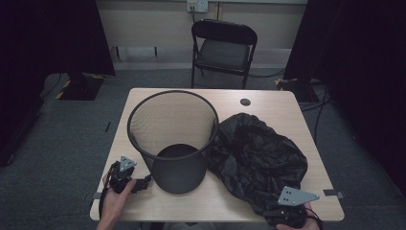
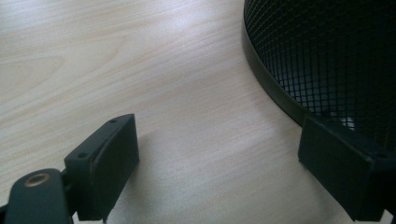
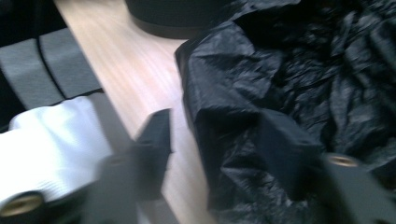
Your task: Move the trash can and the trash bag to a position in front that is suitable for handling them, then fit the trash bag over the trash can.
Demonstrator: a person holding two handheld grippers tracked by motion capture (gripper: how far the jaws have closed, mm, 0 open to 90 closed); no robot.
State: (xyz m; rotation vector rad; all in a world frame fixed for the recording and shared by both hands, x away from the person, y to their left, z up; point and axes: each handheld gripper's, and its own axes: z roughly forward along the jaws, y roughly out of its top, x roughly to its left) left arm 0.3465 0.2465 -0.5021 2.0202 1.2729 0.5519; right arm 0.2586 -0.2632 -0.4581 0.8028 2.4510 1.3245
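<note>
Standing upright near the middle of the tabletop (image 1: 268,98), a black mesh wastebasket (image 1: 173,139) is kept with its open mouth up, presumably so that a liner can be dropped over its rim. A crumpled black plastic bag (image 1: 258,158) is heaped just to its right, touching the basket's side and spreading toward the near right corner of the tabletop, where it is within easy reach of the right hand.

The left claw (image 1: 141,184) is held low beside the near left foot of the basket. In the left gripper view its jaws are spread wide with nothing between them but bare wood, and one jaw is set close against the basket's bottom band (image 2: 273,84); whether it touches cannot be told. The placement is judged to be for bracing the light basket so that it is not pushed about while the bag is handled.

The right claw (image 3: 212,140) is found at the near edge of the bag. Its jaws are partly spread, and a fold of the black plastic lies between them in the right gripper view; that picture is blurred, so it cannot be told for certain whether the film is pinched, though it appears to be straddled rather than clamped. A hold on the bag's edge is probably being sought, since the opening has to be found before the basket can be lined.

A folding chair (image 1: 224,48) is left beyond the far edge.
</note>
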